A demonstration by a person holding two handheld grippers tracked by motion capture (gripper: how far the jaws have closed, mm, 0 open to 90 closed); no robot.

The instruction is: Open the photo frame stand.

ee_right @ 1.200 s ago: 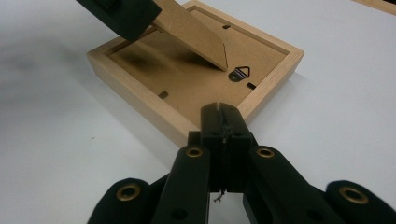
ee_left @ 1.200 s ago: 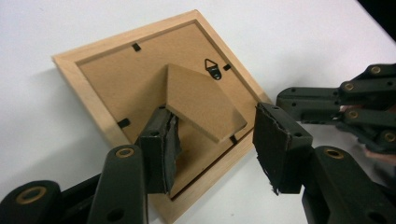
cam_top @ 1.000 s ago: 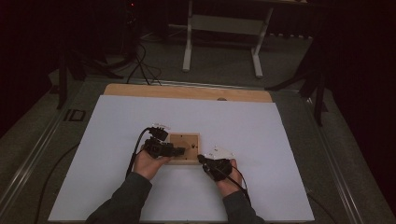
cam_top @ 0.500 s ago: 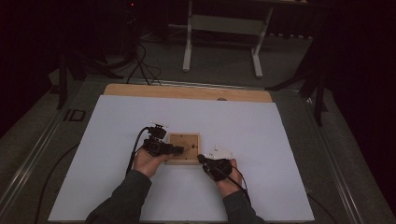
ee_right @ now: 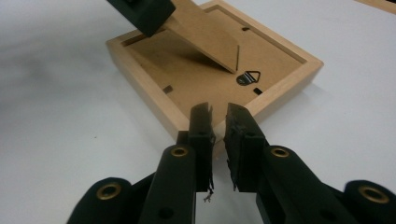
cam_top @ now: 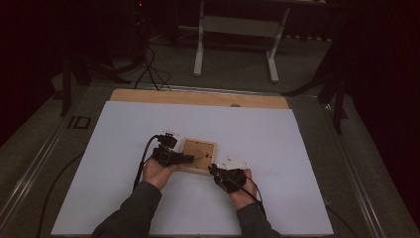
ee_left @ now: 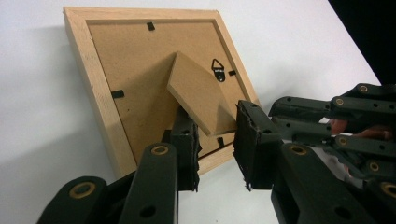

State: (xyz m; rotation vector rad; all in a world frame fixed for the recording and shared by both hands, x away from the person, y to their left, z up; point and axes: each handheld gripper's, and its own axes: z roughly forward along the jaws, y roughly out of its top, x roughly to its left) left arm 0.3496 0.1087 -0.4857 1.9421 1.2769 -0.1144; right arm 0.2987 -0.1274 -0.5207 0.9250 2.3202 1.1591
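Note:
A wooden photo frame [cam_top: 199,147] lies face down on the white table [cam_top: 277,148], its brown back up. Its easel stand [ee_left: 198,93] is lifted off the back. My left gripper [ee_left: 215,135] has just been closing, and its pads now press on the stand's free end from both sides. In the right gripper view, a left jaw sits on the raised stand [ee_right: 205,37]. My right gripper [ee_right: 217,116] has just been opening. Its jaws stand a narrow gap apart at the frame's near corner [ee_right: 187,126], with nothing gripped. In the high view, the left gripper [cam_top: 190,158] and the right gripper [cam_top: 213,170] flank the frame.
A metal hanger [ee_right: 246,77] and small black clips sit on the frame's back. A wooden board edge [cam_top: 198,96] runs along the table's far side. Beyond it stands a white stand [cam_top: 237,29] on a dark floor. Cables [cam_top: 143,163] trail from the grippers.

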